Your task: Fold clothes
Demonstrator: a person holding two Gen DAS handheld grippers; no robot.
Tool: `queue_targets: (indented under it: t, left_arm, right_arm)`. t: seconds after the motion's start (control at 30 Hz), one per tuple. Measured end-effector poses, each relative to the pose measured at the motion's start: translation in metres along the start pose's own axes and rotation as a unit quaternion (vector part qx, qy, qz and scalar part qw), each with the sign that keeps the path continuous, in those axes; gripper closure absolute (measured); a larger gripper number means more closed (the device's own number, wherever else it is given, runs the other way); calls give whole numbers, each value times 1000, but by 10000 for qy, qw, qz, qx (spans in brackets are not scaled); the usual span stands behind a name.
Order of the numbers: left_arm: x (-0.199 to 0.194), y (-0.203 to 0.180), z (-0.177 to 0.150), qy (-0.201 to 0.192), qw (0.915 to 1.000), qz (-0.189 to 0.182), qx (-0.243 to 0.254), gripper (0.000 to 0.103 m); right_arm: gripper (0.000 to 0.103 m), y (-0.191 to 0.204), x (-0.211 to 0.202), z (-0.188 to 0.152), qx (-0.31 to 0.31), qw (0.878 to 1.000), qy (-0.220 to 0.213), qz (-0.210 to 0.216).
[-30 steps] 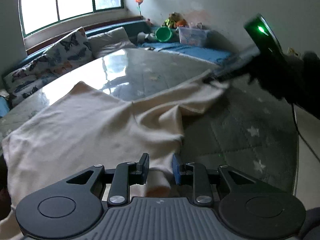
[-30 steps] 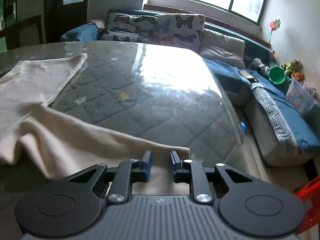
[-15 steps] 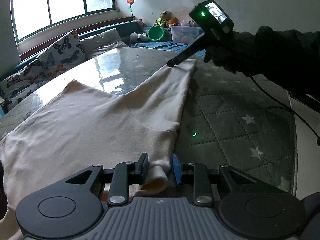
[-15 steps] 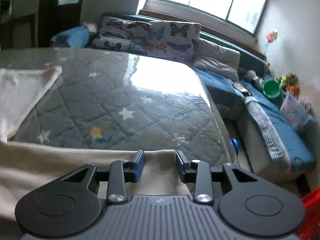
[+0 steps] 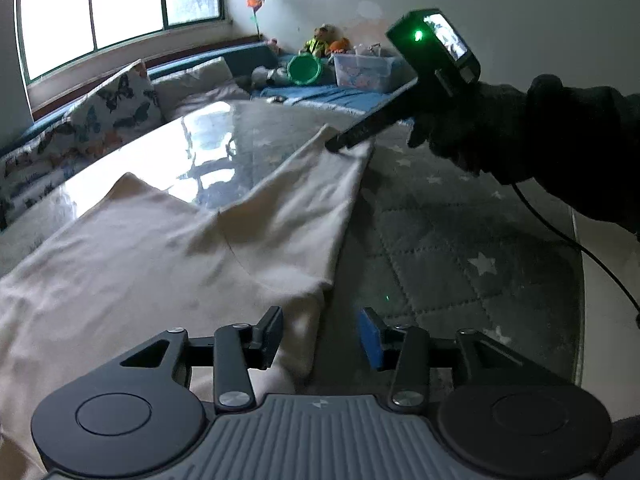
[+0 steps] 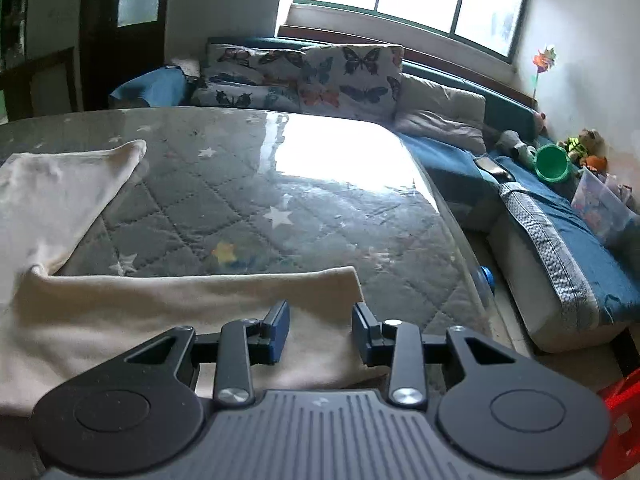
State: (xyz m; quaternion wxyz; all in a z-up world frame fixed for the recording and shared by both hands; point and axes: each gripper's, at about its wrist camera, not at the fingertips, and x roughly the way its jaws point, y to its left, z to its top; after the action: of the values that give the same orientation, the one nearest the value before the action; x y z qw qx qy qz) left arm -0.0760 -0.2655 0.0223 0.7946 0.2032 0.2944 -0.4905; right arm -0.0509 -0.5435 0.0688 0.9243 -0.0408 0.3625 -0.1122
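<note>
A clear storage box (image 5: 362, 72) on the blue bench holds jumbled toys; a cream garment (image 5: 168, 248) lies spread on the table (image 5: 460, 240), one sleeve stretched out; left tongs (image 5: 322, 334) gape over its hem; right tongs (image 6: 320, 330) gape over the sleeve cuff.

bare quilted tabletop (image 6: 304, 200) beyond cream garment (image 6: 168, 304)

Left gripper (image 5: 322, 334) sits low with its jaws spread wide apart, nothing pinched. Right gripper (image 6: 320, 330) is the same, jaws wide. From the left camera, the right one points down-left, held by a dark gloved hand (image 5: 460, 136).
</note>
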Motion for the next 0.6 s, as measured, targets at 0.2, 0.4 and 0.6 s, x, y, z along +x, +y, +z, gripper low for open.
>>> queue_targets:
  t: [0.2,0.4,0.6]
  left_arm:
    - [-45,26,-8,-403,9980,388,-305,57]
    - [-77,55,-30,-244,9960,703,-500,57]
    - [-75,41,-45,-28,9978,633,-204,68]
  right_arm:
    - [69,23,-36,1,-259,9982,-296,461]
    - [69,87,-93,-8,-792,9774,-512,1891]
    - [70,149,-127,-21,-1620,9421,-447,2902]
